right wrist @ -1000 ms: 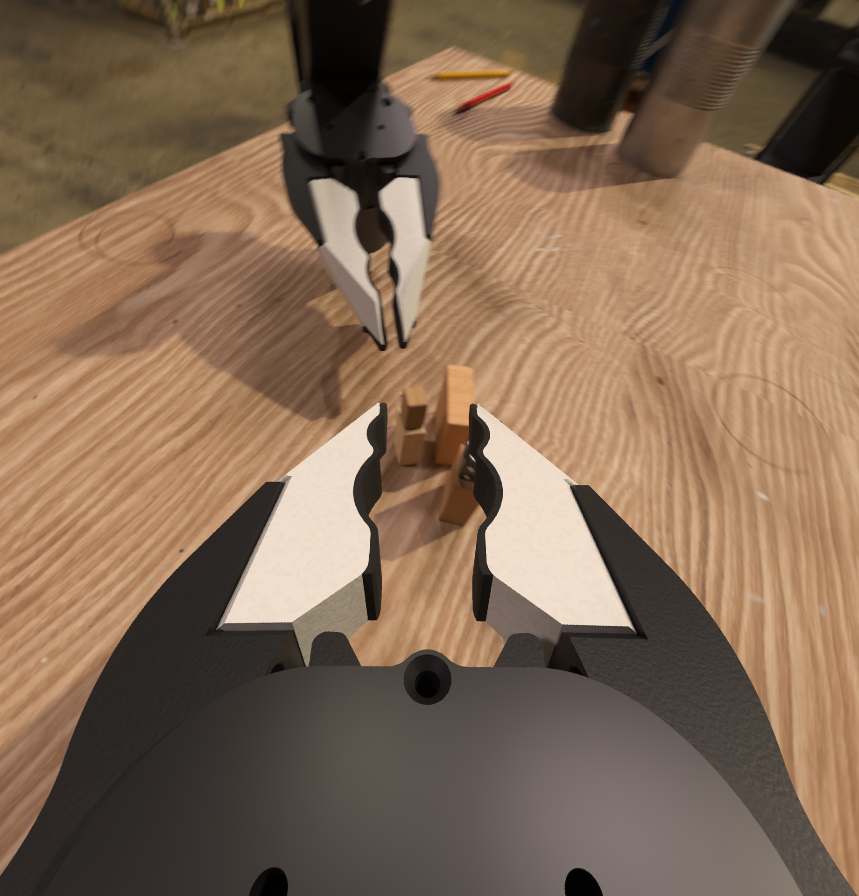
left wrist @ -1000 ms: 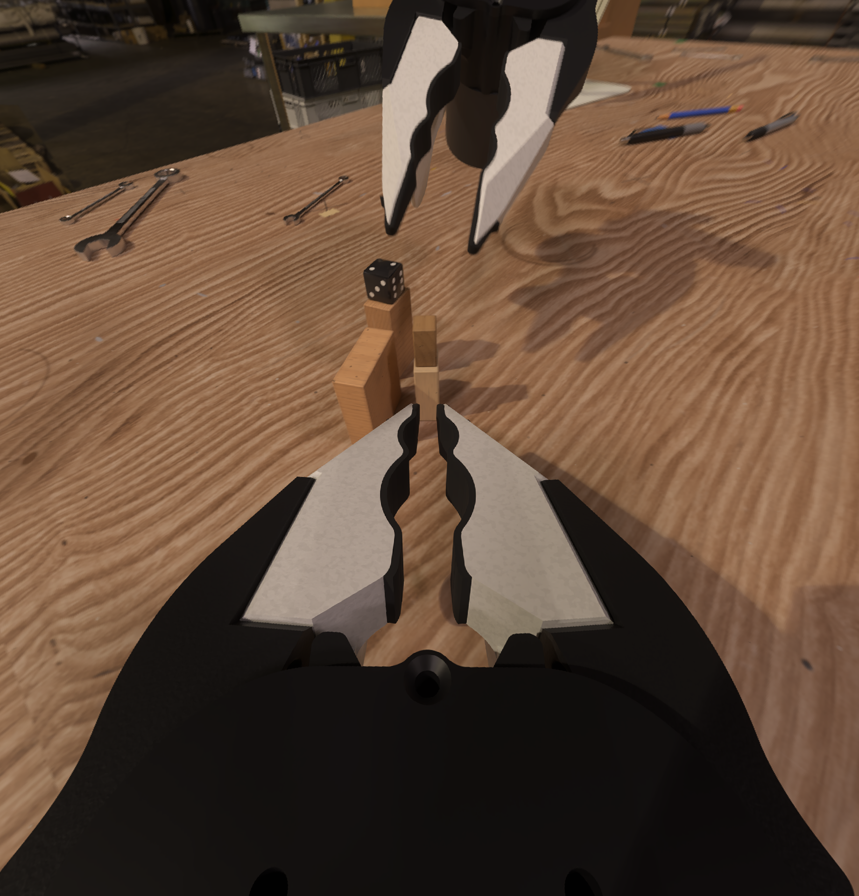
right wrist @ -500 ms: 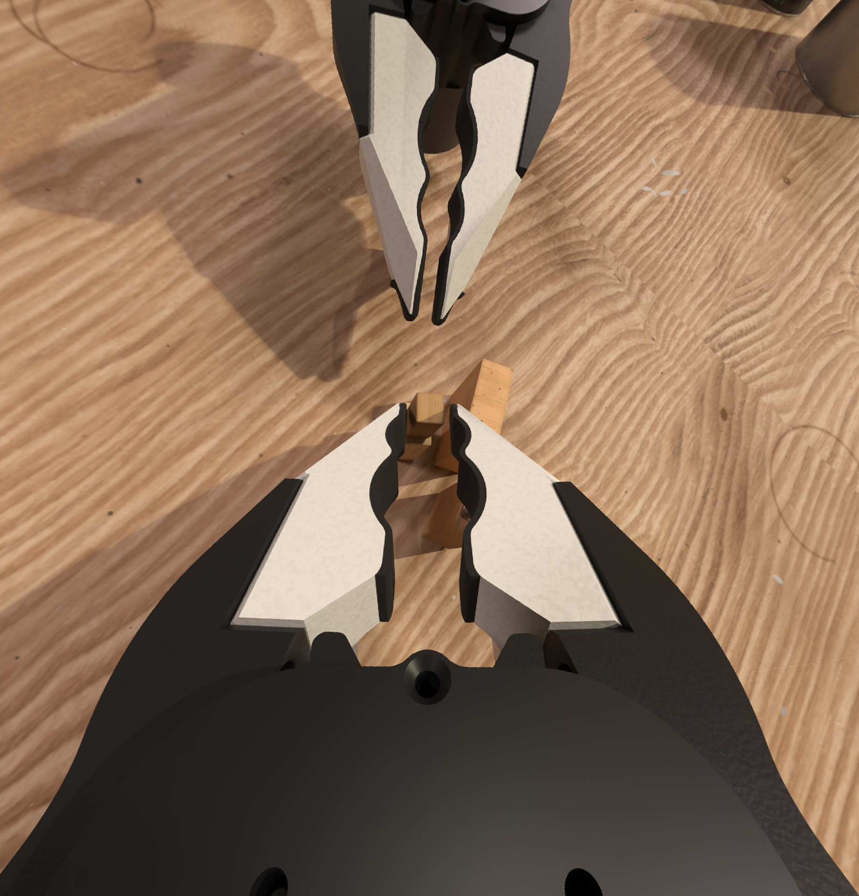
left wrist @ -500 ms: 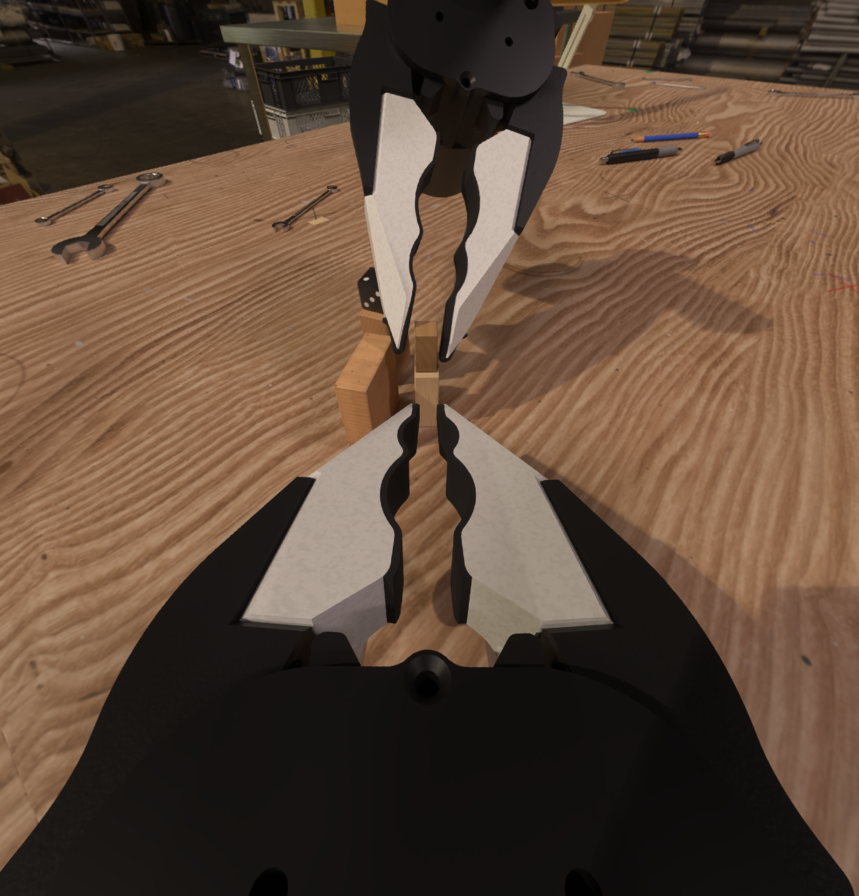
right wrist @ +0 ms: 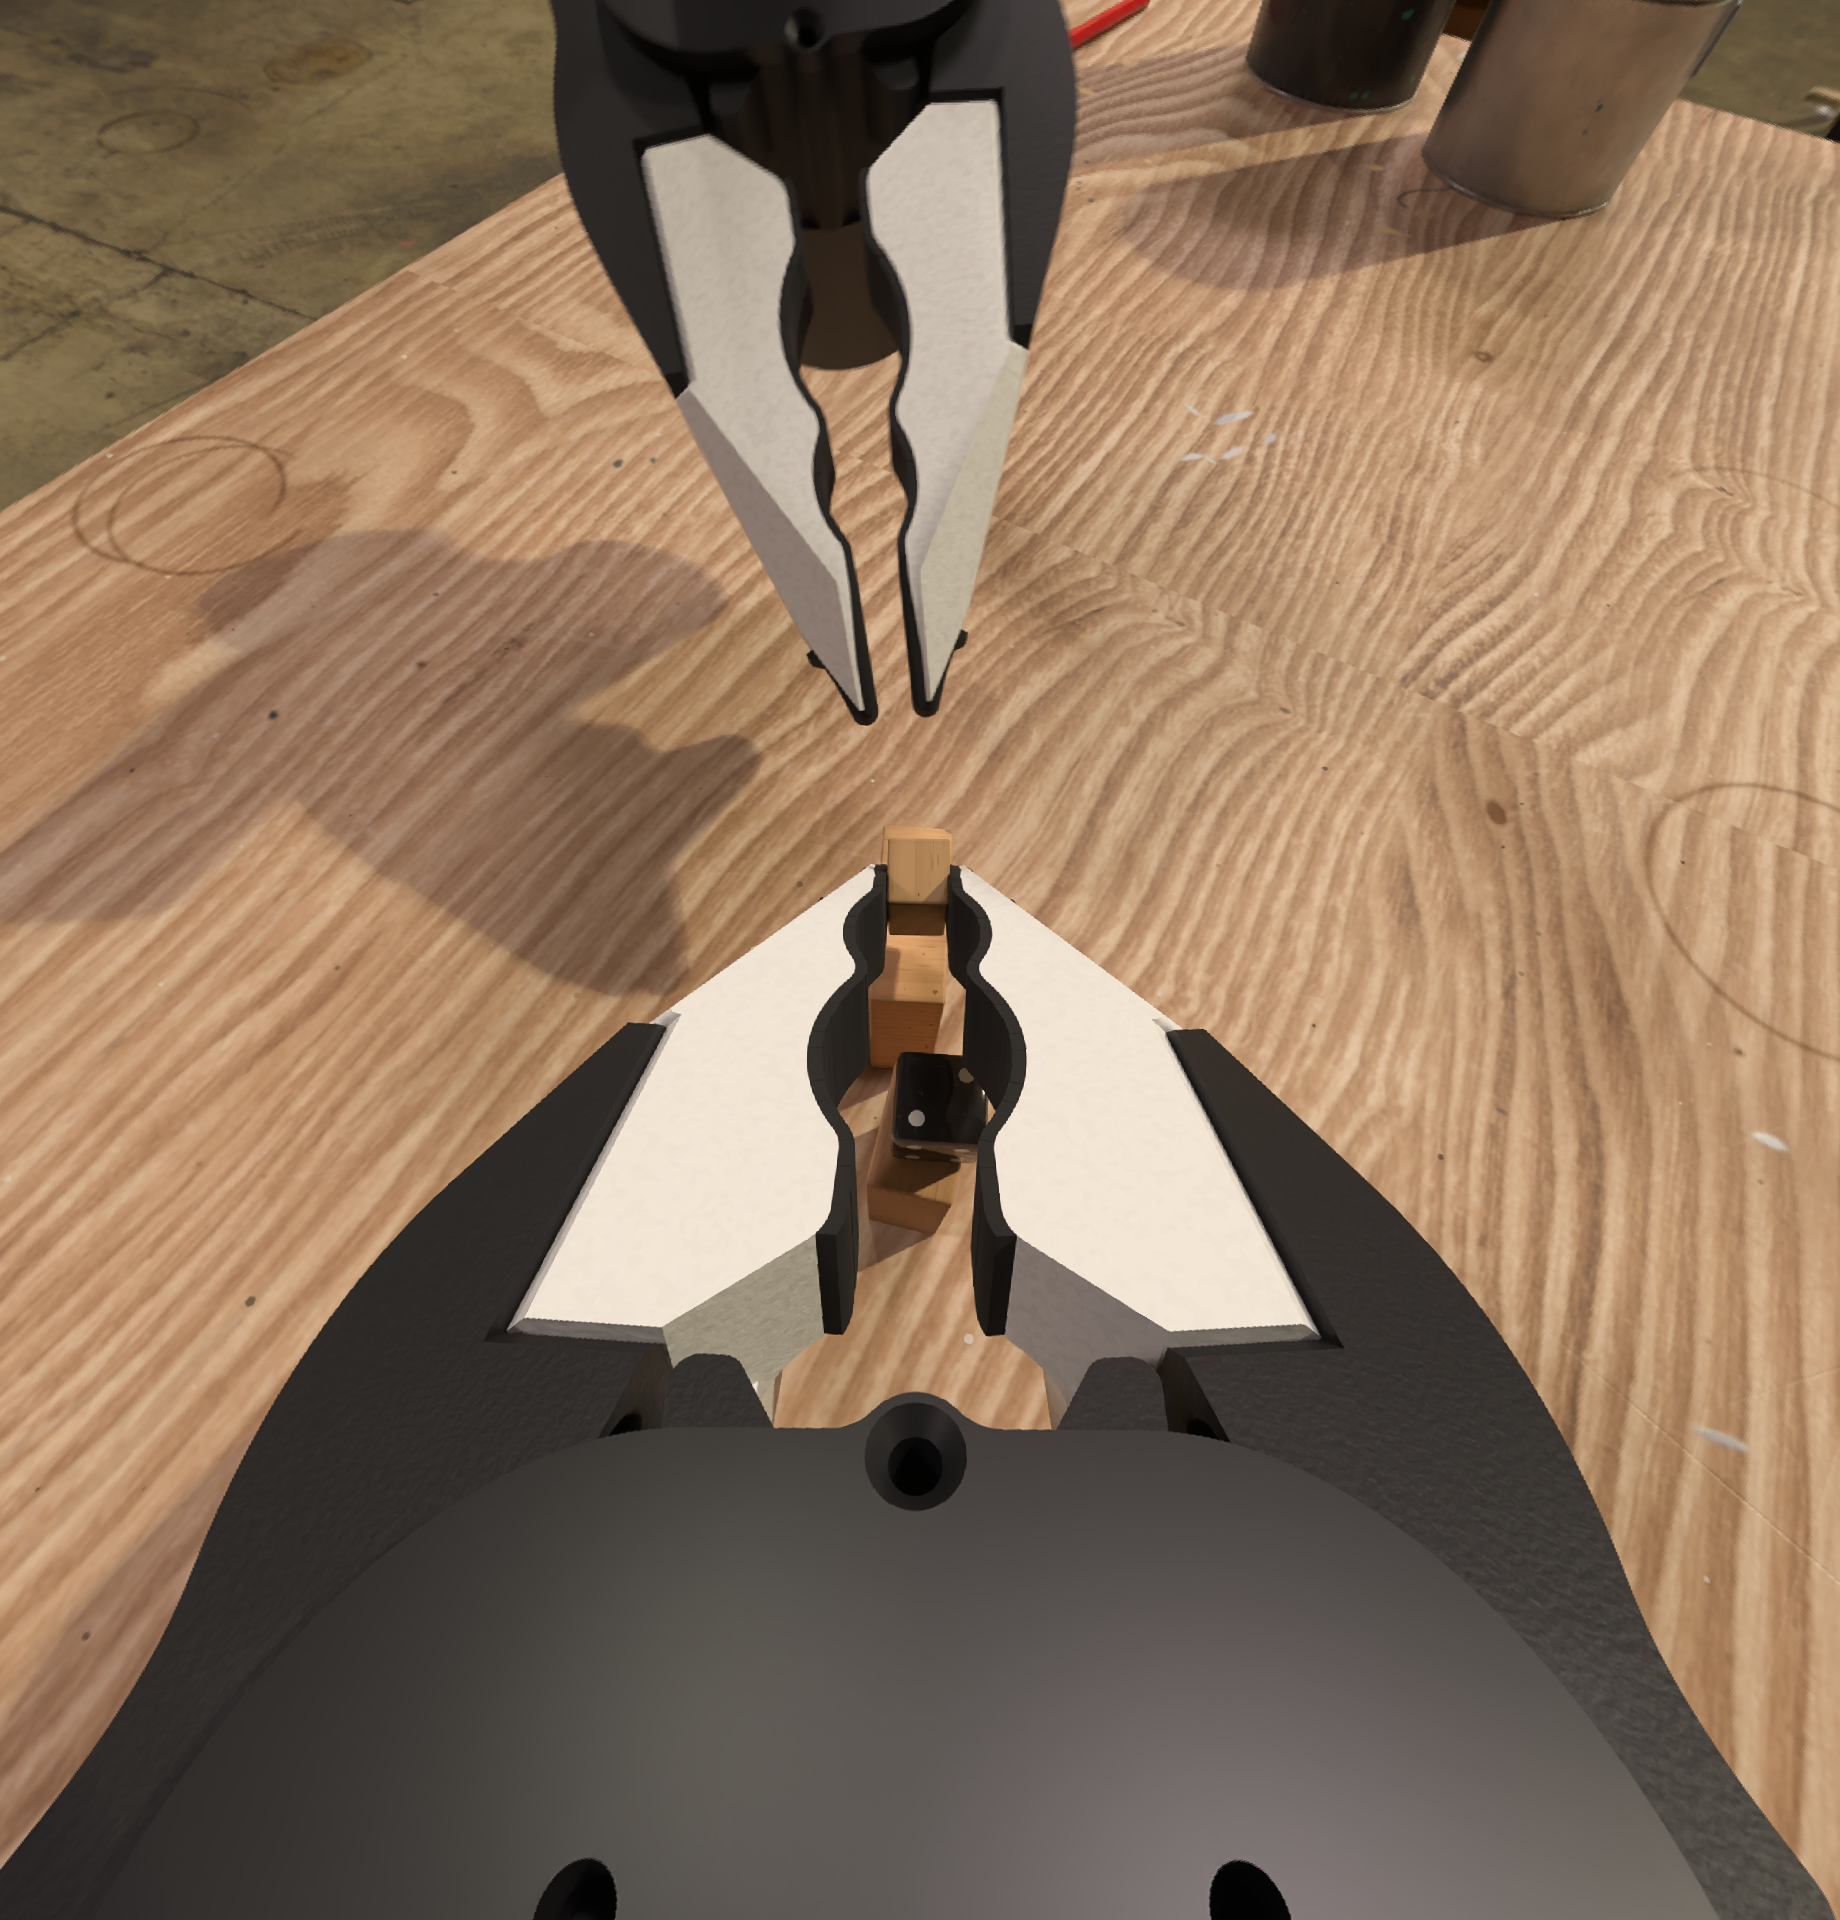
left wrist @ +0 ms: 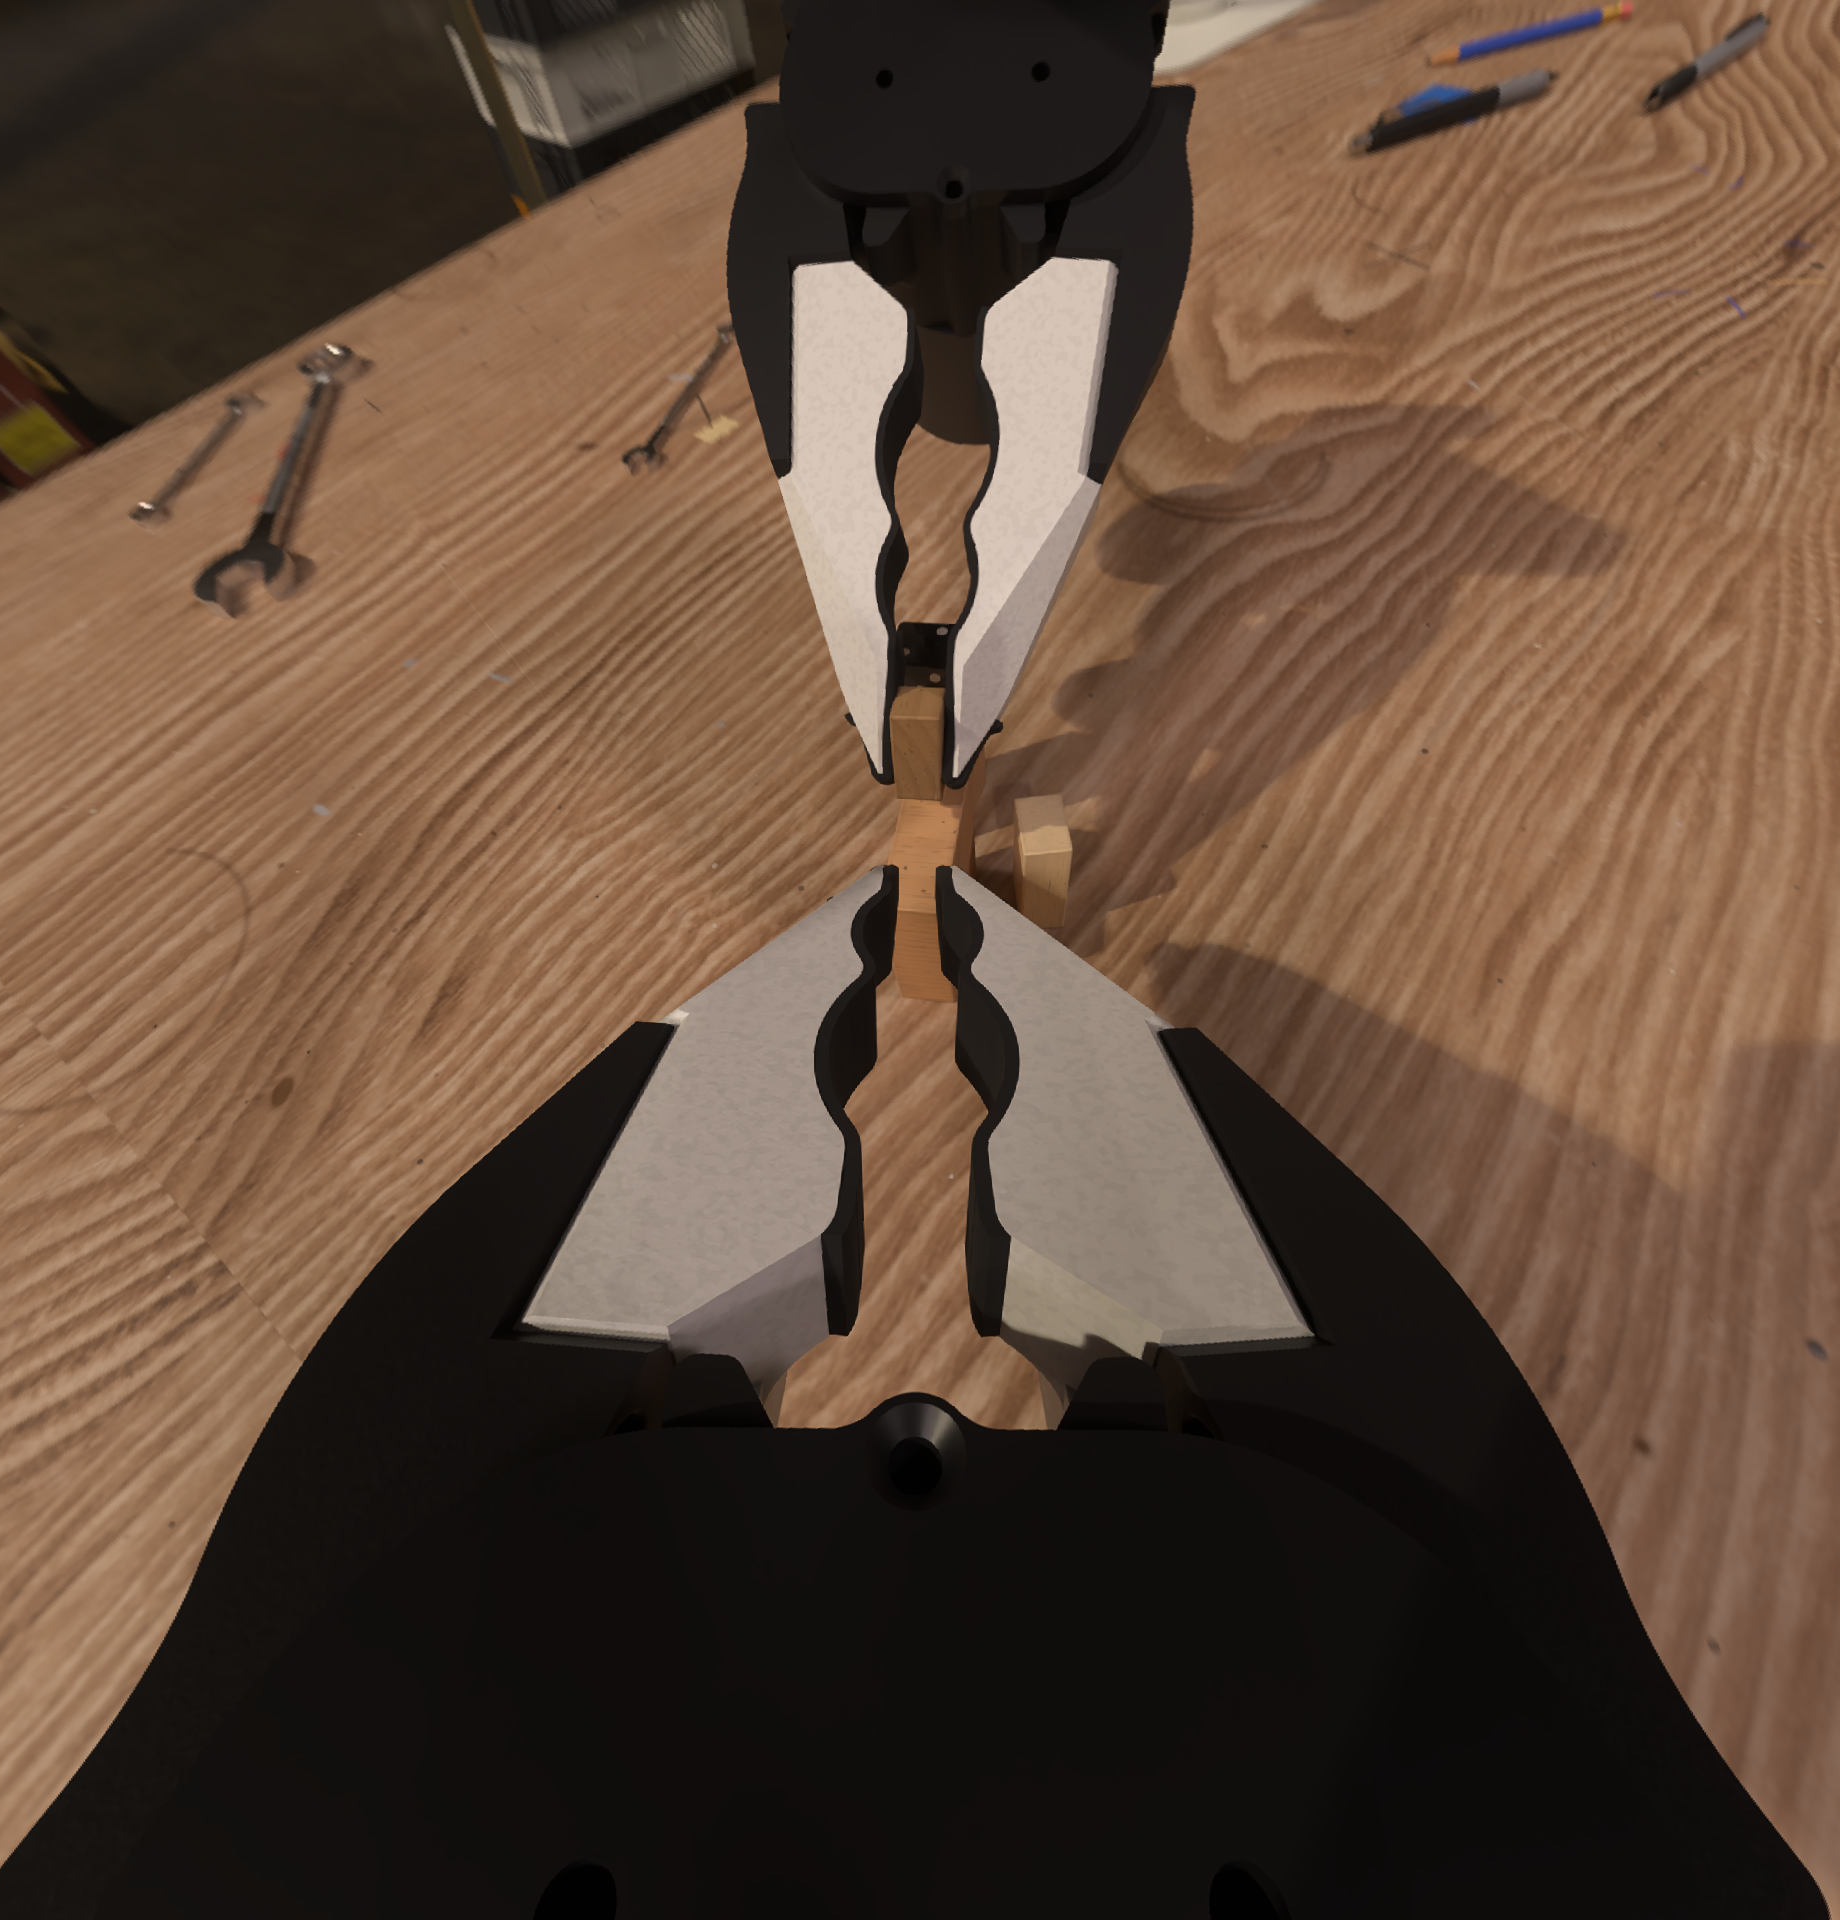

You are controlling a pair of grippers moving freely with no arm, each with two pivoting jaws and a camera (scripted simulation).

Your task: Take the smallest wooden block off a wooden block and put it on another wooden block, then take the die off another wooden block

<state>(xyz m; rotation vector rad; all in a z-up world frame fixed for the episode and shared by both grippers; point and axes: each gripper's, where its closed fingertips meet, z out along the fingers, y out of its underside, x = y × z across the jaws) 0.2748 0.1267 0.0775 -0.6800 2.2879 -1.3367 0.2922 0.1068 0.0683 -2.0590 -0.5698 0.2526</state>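
Note:
My right gripper [right wrist: 916, 883] is shut on the smallest wooden block [right wrist: 916, 868]. It holds the block right over the big orange block [right wrist: 905, 997]; I cannot tell if they touch. In the left wrist view the same small block [left wrist: 916, 743] sits between the right gripper's [left wrist: 916, 774] fingertips above the orange block [left wrist: 921, 935]. The black die [right wrist: 937, 1117] rests on a slim block [right wrist: 900, 1205] below my right fingers and shows behind them as the die [left wrist: 921, 655]. A pale block [left wrist: 1043, 862] stands bare to the right. My left gripper [left wrist: 914, 883] is shut, empty and short of the blocks; it also shows opposite [right wrist: 895, 712].
Wrenches [left wrist: 272, 499] and a small spanner [left wrist: 677, 410] lie at the far left of the wooden table [left wrist: 1518, 727]. Pens [left wrist: 1456, 104] lie at the far right. Metal cans [right wrist: 1560, 104] stand behind the left gripper. The table edge runs close behind the wrenches.
My right gripper has shut on the smallest block, lifted it off the pale block and carried it over the big orange block. My left gripper has shifted sideways, still shut.

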